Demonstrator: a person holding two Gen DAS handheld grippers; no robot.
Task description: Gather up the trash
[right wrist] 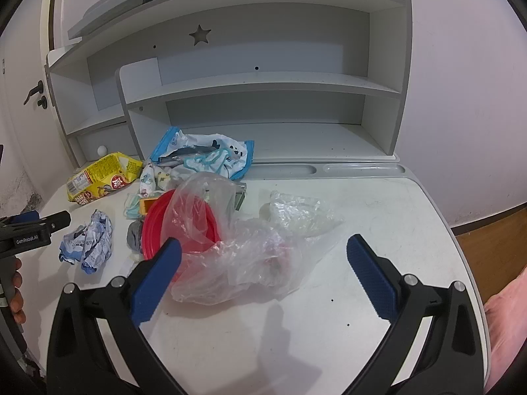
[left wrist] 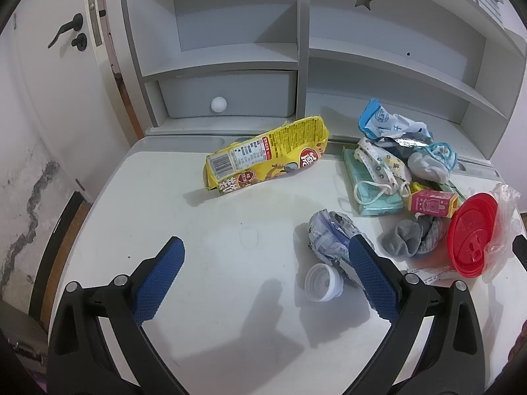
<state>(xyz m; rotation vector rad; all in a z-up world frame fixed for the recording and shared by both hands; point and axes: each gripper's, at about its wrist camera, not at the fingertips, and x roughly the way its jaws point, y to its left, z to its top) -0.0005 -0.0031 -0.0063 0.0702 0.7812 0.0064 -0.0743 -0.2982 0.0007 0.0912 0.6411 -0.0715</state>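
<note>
Trash lies on a white desk (left wrist: pixel 164 197). A yellow snack bag (left wrist: pixel 263 154) lies at the back middle, also in the right wrist view (right wrist: pixel 102 181). A crumpled blue-white wrapper (left wrist: pixel 329 233) and a white cap (left wrist: pixel 322 281) lie just left of my left gripper's right finger. My left gripper (left wrist: pixel 263 276) is open and empty above the desk. A clear plastic bag (right wrist: pixel 243 253) drapes over a red lid (right wrist: pixel 171 223). My right gripper (right wrist: pixel 263 276) is open, its fingers either side of the bag's near end.
Face masks (left wrist: pixel 382 168), a teal packet, a pink carton (left wrist: pixel 431 202), grey socks (left wrist: pixel 408 237) and blue-white wrappers (right wrist: pixel 204 154) are piled at the right of the left wrist view. A white shelf unit (right wrist: pixel 263 82) with a drawer (left wrist: pixel 227 92) stands behind. A door is at left.
</note>
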